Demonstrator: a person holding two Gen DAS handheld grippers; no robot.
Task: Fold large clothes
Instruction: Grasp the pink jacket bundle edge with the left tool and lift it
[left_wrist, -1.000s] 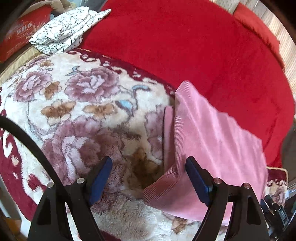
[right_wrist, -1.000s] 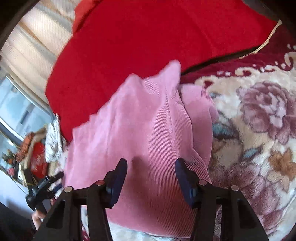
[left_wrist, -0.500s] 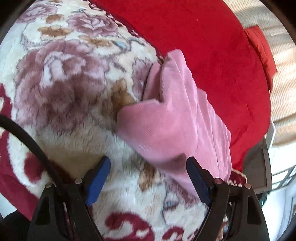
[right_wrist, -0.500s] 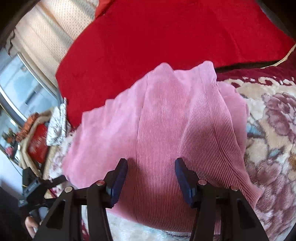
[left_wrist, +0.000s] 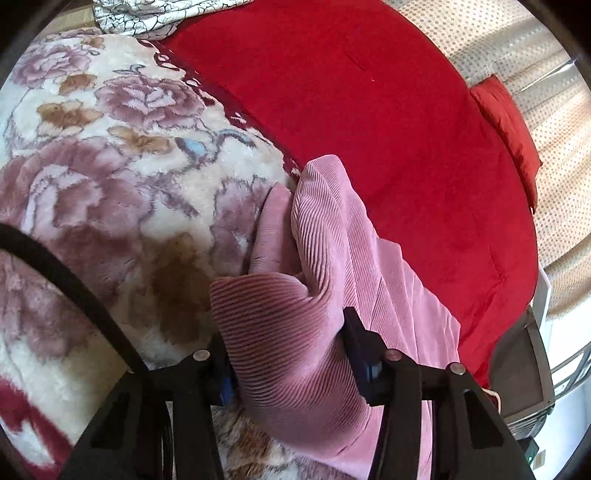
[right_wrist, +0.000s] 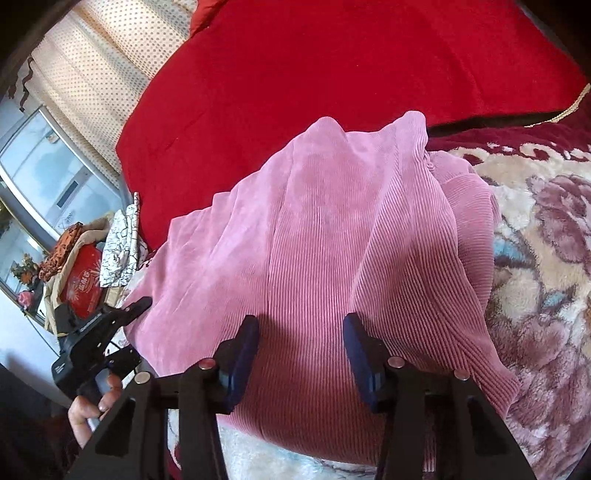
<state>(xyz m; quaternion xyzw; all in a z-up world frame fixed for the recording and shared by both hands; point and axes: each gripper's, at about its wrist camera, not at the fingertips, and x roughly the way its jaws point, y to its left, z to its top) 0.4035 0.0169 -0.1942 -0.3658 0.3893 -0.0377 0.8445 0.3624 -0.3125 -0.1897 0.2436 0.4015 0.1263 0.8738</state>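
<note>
A pink ribbed garment (left_wrist: 332, 258) lies on a floral plush blanket (left_wrist: 110, 184), partly over the red bedspread (left_wrist: 369, 110). In the left wrist view a bunched corner of it fills the gap between the fingers of my left gripper (left_wrist: 288, 354), whose jaws stand wide; I cannot tell whether they press the cloth. In the right wrist view the garment (right_wrist: 332, 229) spreads wide, and my right gripper (right_wrist: 299, 350) is open just above its near part, holding nothing. The left gripper (right_wrist: 96, 332) and the hand holding it show at the garment's left edge.
A folded white cloth with black crackle pattern (left_wrist: 162, 14) lies at the bed's far corner. A red cushion (left_wrist: 509, 122) sits by the dotted curtain. A red box (right_wrist: 81, 280) and clutter stand beside the bed, near a window (right_wrist: 44, 177).
The left gripper has moved in onto the garment's near corner, which now bunches between its fingers. The right gripper has come a little closer over the garment, still open.
</note>
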